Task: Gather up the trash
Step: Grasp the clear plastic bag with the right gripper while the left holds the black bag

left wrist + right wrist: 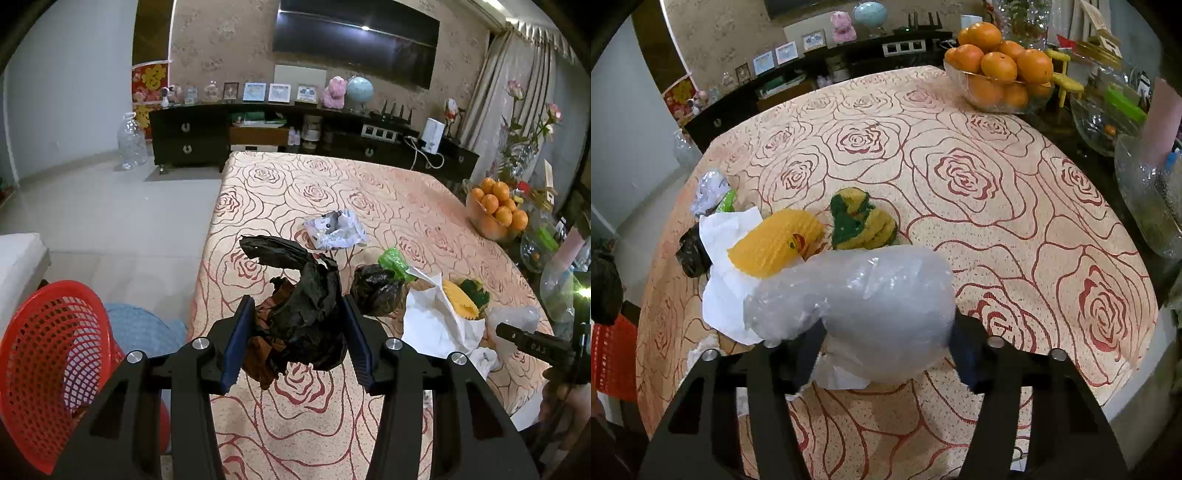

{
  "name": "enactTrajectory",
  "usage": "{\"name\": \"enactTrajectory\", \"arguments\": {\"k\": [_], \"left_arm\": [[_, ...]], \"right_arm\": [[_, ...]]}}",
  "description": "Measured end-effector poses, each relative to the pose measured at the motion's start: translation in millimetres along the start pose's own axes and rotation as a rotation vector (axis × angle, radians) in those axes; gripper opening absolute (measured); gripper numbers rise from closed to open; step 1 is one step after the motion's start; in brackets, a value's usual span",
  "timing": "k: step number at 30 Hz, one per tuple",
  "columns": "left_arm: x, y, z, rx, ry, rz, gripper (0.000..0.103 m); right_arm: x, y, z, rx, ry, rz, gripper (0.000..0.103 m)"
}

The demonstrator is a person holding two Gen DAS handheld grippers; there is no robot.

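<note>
In the left wrist view, a red mesh basket [55,369] stands at about 8 o'clock, off the left edge of the tabletop [332,192], which wears a rose-patterned cloth. The left gripper [295,339] fills the bottom centre. Its fingers [236,343] sit fairly far apart with a crumpled black plastic bag [306,314], brown scraps mixed in, bunched between them; the bag looks lifted off the cloth, so it appears held. More trash lies beyond: a crumpled silver wrapper [334,229] at 12 o'clock from the bag, a small black bag with a green piece [376,284] at 2 o'clock, then white paper [436,321] with a yellow foam net on it, at 3 o'clock.

In the right wrist view, the right gripper [886,343] has a clear, cloudy plastic bag [871,299] bulging between and over it. Its fingers are mostly hidden by the plastic, so whether they pinch it or merely straddle it cannot be told. The yellow foam net [775,243] sits at 10 o'clock from the bag, a green and yellow net [864,221] at 12 o'clock. A glass bowl of oranges [997,74] stands far back at 1 o'clock; it is not trash.

The step in hand looks like carrying the black bag to the basket. The next move likely calls for swinging the left gripper toward 8 o'clock, over the basket rim, then opening.
</note>
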State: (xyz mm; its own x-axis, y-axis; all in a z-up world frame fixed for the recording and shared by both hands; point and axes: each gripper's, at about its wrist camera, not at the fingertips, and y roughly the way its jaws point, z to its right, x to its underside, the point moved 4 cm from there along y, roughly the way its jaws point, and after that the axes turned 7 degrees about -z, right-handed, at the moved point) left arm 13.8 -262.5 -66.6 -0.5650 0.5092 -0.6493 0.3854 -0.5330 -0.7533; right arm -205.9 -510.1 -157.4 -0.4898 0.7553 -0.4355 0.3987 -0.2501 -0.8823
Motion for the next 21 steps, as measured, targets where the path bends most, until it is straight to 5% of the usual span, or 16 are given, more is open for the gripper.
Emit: {"name": "enactTrajectory", "arguments": {"k": [21], "left_arm": [[-10, -42, -11, -0.032, -0.013, 0.113, 0.046]], "right_arm": [[-20, -53, -39, -0.059, -0.079, 0.205, 0.048]]}}
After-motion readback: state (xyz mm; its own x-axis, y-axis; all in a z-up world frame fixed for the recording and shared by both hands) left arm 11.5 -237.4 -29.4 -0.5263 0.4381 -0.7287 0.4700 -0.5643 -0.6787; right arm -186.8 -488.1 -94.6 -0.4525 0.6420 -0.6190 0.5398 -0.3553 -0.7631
